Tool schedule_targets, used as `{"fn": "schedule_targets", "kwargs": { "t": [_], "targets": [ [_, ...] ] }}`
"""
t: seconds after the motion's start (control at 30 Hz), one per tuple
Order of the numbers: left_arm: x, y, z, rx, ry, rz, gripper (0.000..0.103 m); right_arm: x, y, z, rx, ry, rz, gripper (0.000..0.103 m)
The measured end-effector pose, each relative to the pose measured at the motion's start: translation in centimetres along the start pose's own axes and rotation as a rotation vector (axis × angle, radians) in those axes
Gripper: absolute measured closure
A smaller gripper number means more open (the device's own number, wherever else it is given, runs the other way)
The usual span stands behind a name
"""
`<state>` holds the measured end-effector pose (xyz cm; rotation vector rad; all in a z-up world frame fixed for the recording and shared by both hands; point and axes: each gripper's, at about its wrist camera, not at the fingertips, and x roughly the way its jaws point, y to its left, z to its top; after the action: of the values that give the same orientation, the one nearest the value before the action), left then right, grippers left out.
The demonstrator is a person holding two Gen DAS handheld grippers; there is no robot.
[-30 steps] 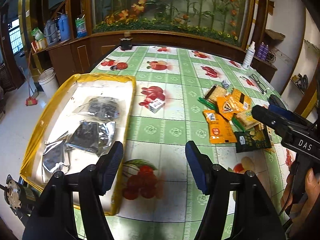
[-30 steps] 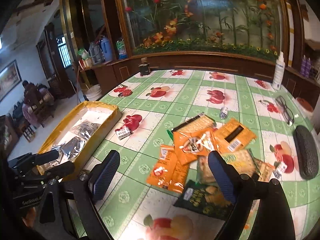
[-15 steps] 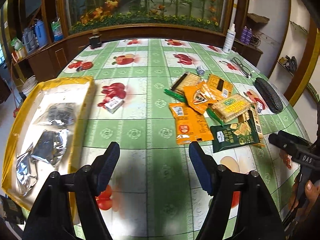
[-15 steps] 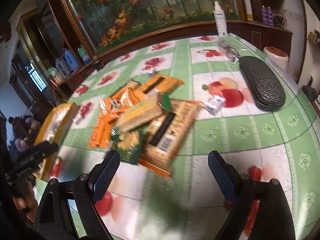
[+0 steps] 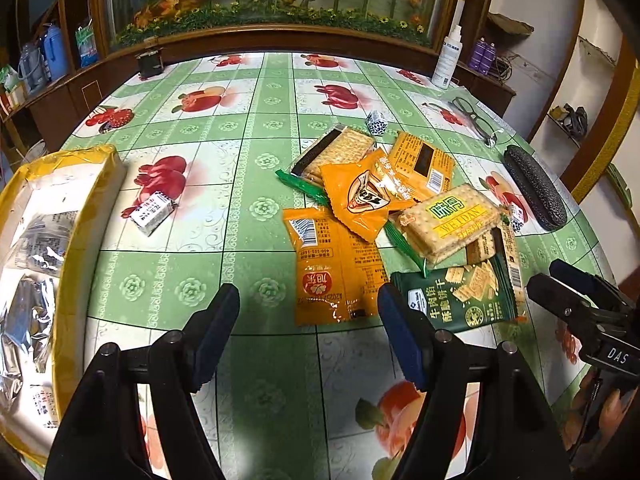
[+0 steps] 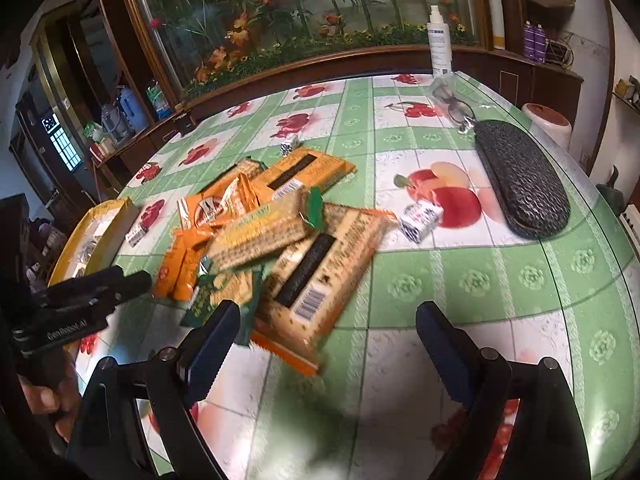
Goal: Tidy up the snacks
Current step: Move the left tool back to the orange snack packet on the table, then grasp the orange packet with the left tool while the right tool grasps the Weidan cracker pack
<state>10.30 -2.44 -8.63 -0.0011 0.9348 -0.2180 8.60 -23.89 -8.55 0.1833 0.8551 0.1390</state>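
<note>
A pile of snack packets lies on the green fruit-print tablecloth: an orange packet [image 5: 330, 268], a dark green cracker bag [image 5: 460, 296], a Weidan cracker pack [image 5: 450, 220] and an orange-brown biscuit pack [image 6: 320, 276]. A yellow-rimmed box [image 5: 68, 240] with silver packets [image 5: 24, 312] stands at the left. My left gripper [image 5: 308, 332] is open and empty, just short of the orange packet. My right gripper [image 6: 328, 340] is open and empty, above the near end of the biscuit pack.
Small wrapped candies lie apart from the pile [image 5: 152, 210] [image 6: 420, 216] [image 5: 376, 122]. A black glasses case [image 6: 520, 188], glasses [image 5: 476, 120] and a white spray bottle [image 6: 440, 44] are at the right and far side. A wooden cabinet runs behind the table.
Both grippers have swung to the right, away from the yellow box and toward the snack pile. The right gripper came closer to the pile. Both stayed open.
</note>
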Motion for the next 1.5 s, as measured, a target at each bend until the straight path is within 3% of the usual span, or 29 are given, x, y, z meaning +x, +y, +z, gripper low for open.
{"fn": "schedule_targets", "kwargs": {
  "t": [0.47,0.73,0.97,1.17,1.3,1.5],
  "targets": [
    [2.5,-1.2,1.3,0.015,0.027,-0.023,0.032,2.7,2.4,2.4,-0.032,0.009,0.045,0.012],
    [4.2,-2.1,1.8,0.048,0.064,-0.037,0.032,6.0,3.9,4.6,-0.117,0.094,0.05,0.011],
    [4.3,-1.4,1.5,0.112,0.07,0.022,0.032,7.4,5.2,5.5,-0.19,0.126,0.026,0.009],
    [4.1,-0.9,1.1,0.157,0.076,0.017,0.03,8.3,6.8,5.4,-0.244,0.151,-0.02,0.006],
    [4.2,-0.2,1.2,0.155,0.079,0.019,0.024,9.2,8.0,4.9,-0.313,0.161,-0.101,0.001],
    [5.0,-1.1,2.1,0.178,0.078,0.023,0.022,9.1,7.0,5.3,-0.286,0.131,-0.127,0.005]
  ]
}}
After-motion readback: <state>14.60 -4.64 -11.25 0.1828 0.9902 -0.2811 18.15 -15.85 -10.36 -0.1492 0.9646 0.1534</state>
